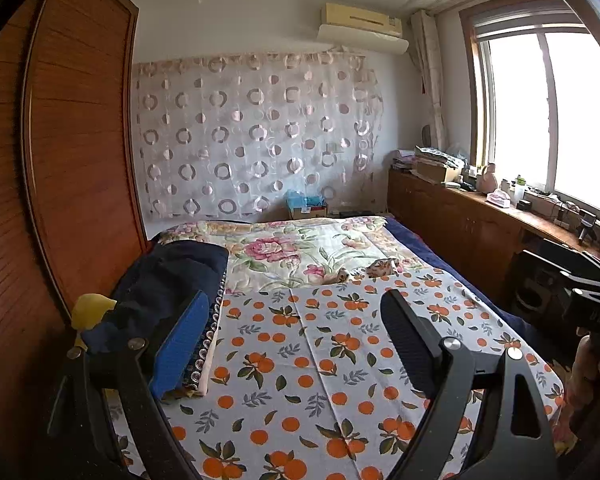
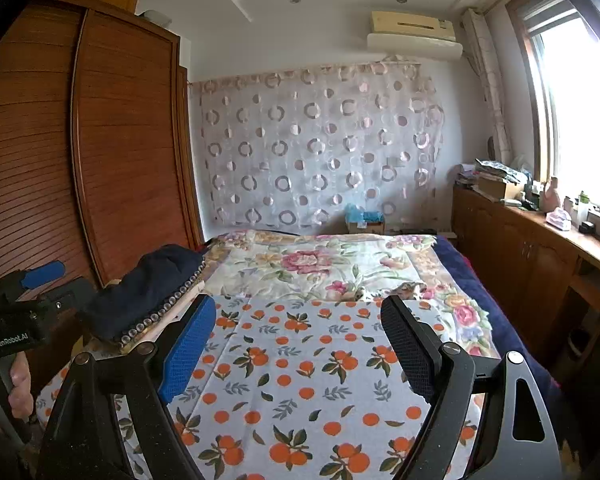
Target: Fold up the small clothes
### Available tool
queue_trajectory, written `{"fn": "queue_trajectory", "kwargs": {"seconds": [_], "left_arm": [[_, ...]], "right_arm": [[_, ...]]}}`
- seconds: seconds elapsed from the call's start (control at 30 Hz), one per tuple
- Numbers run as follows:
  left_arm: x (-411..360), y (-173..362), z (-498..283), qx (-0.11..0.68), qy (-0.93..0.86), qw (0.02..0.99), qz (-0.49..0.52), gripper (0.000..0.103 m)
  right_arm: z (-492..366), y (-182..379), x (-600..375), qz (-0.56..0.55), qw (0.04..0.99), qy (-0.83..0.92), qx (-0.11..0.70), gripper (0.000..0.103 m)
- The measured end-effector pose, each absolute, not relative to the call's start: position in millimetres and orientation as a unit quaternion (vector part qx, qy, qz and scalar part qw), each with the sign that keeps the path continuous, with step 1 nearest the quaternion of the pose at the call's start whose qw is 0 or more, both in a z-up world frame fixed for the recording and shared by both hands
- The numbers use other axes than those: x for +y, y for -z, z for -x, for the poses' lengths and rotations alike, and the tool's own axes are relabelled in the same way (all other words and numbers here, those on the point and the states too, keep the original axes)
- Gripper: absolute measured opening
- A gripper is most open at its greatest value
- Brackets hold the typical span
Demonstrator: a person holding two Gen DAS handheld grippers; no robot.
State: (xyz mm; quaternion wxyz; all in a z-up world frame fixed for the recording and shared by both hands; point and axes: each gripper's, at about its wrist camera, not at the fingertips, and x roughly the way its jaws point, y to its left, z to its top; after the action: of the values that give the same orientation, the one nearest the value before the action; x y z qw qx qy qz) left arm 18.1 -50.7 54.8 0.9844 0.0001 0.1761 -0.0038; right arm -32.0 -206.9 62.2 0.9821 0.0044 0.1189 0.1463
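Note:
A stack of folded clothes, dark navy on top (image 1: 168, 276), lies at the bed's left edge; it also shows in the right wrist view (image 2: 148, 288). A lace-trimmed dark piece (image 1: 204, 344) and pale pieces sit under it. A yellow cloth (image 1: 92, 308) pokes out at the stack's left. My left gripper (image 1: 296, 344) is open and empty above the orange-print cloth (image 1: 340, 360), just right of the stack. My right gripper (image 2: 300, 344) is open and empty above the same cloth (image 2: 300, 380).
The orange-print cloth covers the near bed; a floral quilt (image 1: 300, 252) lies behind. A wooden wardrobe (image 1: 72, 140) stands left. A cluttered wooden counter (image 1: 480, 204) runs under the window at right. A cardboard box (image 1: 306, 206) sits past the bed's far end.

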Motion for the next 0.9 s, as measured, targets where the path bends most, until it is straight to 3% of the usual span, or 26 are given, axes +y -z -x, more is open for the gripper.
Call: {"fn": "queue_trajectory", "kwargs": {"seconds": [0.9], "left_arm": [[-47.2,-57.7,-11.5,0.171,-0.004,0.985,0.006,0.088]], "right_arm": [[17.6,-60.6,-222.9,-0.003,0.982,-0.144,0.122,0.086]]}}
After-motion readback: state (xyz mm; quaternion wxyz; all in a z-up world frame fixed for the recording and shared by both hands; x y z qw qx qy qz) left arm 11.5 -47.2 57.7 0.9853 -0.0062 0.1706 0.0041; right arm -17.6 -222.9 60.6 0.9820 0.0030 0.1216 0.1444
